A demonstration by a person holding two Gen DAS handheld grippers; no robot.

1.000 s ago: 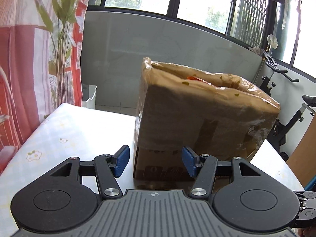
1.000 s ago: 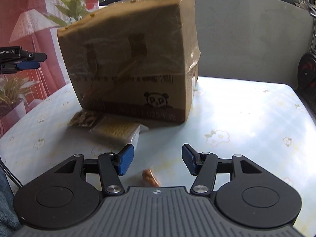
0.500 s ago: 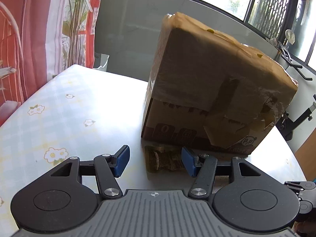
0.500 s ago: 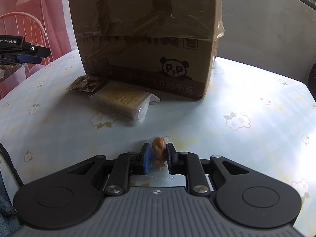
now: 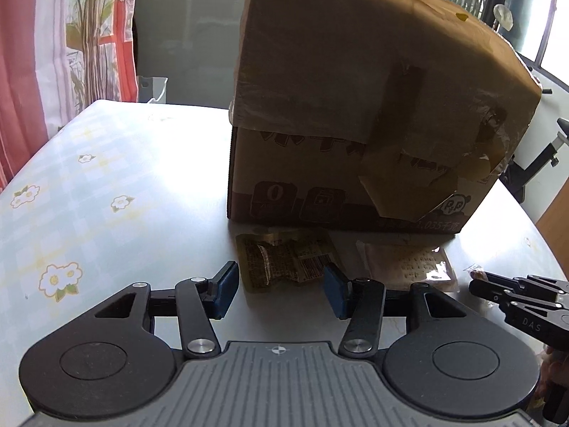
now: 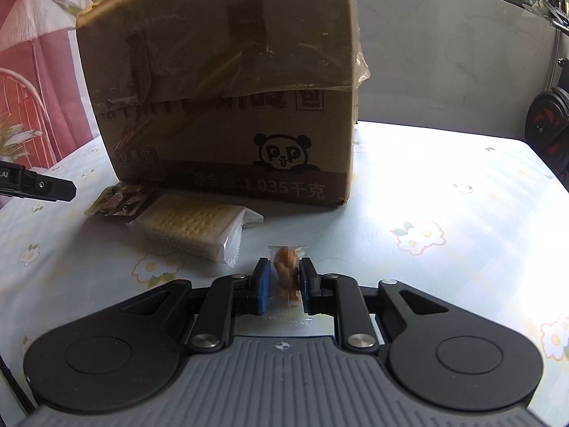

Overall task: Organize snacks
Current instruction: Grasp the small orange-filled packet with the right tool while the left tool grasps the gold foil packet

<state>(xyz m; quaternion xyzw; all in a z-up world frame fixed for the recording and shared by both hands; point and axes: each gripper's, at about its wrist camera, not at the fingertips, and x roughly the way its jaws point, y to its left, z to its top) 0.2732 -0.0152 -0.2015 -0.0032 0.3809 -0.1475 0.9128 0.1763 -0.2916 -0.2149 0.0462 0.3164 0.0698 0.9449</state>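
Observation:
A tall cardboard box (image 5: 373, 106) with a panda print stands on the flowered table; it also shows in the right wrist view (image 6: 227, 82). In front of it lie a brown snack packet (image 5: 284, 259) and a cracker packet (image 5: 409, 263), seen too in the right wrist view as the brown packet (image 6: 119, 201) and the cracker packet (image 6: 192, 227). My left gripper (image 5: 279, 290) is open, its fingers either side of the brown packet's near edge. My right gripper (image 6: 282, 281) is shut on a small clear-wrapped orange snack (image 6: 286, 270), just above the table.
The table (image 6: 444, 195) is covered by a pale cloth with flower prints. A red curtain and plant (image 5: 89, 28) stand at the left. Exercise equipment (image 6: 547, 142) stands past the right edge. The right gripper's tip (image 5: 498, 291) shows at the left view's right.
My left gripper has come lower and closer to the brown packet. My right gripper closed on the small orange snack and has lifted it slightly.

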